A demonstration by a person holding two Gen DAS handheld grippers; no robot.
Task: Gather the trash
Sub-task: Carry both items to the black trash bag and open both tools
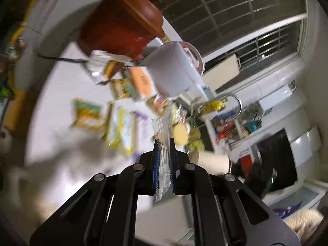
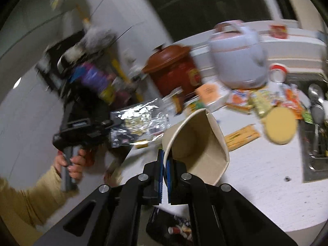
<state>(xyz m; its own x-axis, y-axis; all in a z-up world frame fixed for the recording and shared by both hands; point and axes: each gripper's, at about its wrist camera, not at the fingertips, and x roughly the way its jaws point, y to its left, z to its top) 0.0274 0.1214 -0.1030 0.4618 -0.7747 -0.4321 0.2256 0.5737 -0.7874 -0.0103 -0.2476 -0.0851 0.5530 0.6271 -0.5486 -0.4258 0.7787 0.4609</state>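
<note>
Looking along the left gripper [image 1: 164, 141]: jaws pinched on a clear plastic wrapper [image 1: 163, 153], lifted above the white counter [image 1: 61, 94] littered with snack packets [image 1: 121, 131], brown pot [image 1: 123, 20] and dark barred window [image 1: 235, 20] behind. Right wrist view: right gripper [image 2: 164, 153] clamped tight on a paper cup [image 2: 196, 141] rim over the same counter, sink [image 2: 315, 143] at far right, left hand [image 2: 71, 164] holding its tool with the foil-backed wrapper.

the left gripper [image 1: 164, 143] is matte black, its linkage arms slotted and pinned with round silver screws, and its two fingers are lined with blue ribbed pads [image 1: 156, 164]. the right gripper [image 2: 165, 155] has the same black linkage, silver screws and blue pads. the person's left hand [image 2: 70, 164] comes out of a mustard-yellow long sleeve [image 2: 24, 201] and wraps a grey handle [image 2: 67, 170].
</note>
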